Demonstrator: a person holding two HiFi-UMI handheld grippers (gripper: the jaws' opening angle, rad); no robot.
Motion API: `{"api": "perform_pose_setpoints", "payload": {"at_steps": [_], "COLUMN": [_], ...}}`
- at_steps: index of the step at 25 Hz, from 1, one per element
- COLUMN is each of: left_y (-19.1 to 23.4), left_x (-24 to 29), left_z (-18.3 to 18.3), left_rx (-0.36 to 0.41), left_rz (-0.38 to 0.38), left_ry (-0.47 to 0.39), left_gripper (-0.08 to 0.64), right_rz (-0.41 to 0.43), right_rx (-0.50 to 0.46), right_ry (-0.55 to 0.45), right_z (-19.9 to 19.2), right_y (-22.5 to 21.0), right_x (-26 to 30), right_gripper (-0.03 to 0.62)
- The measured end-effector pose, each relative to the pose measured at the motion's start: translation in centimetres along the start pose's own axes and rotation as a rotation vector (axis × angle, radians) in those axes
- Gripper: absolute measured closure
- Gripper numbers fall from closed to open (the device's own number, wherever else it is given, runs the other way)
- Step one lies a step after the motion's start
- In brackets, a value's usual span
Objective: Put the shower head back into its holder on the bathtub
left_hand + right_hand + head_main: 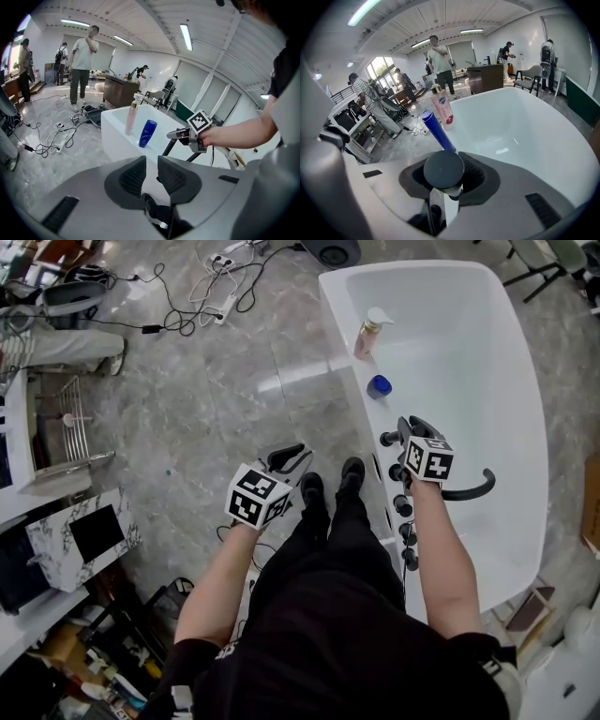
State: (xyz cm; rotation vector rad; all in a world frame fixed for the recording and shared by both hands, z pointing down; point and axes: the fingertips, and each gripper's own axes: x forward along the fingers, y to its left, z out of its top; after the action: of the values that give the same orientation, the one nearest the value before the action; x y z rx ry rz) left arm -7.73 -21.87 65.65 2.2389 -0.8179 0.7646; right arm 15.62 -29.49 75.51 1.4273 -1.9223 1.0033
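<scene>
A white bathtub [337, 324] fills the right of the head view, and I stand at its near left rim. My right gripper [406, 433] hangs over that rim, shut on the black shower head [444, 169], whose round dark end sits between the pads. A black curved piece [473, 491] trails from under the gripper into the tub. A row of black fittings [403, 505] lines the rim just under the gripper; which one is the holder I cannot tell. My left gripper [292, 457] is over the floor left of the tub, its jaws [152, 176] a narrow gap apart with nothing between.
A pink pump bottle [368, 334] and a blue bottle [379, 385] stand on the tub's rim beyond the gripper. Cables and a power strip [211, 296] lie on the grey floor. A marble-patterned cabinet [80, 540] stands at left. People stand far off [82, 61].
</scene>
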Motion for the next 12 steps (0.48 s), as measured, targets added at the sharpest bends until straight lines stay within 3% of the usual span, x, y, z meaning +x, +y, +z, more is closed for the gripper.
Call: {"api": "perform_pose_setpoints", "payload": {"at_steps": [12], "left_y": [0.3], "left_x": [1.7], "left_z": [-0.2], "left_rx": [-0.018], "left_rz": [-0.021], "left_ry": [0.010], "left_gripper": [0.479], "right_rz": [0.011], "right_rx": [0.006], "right_ry": [0.033], "right_z": [-0.7], "right_y": [0.0], "right_x": [1.0], "right_gripper": [0.472]}}
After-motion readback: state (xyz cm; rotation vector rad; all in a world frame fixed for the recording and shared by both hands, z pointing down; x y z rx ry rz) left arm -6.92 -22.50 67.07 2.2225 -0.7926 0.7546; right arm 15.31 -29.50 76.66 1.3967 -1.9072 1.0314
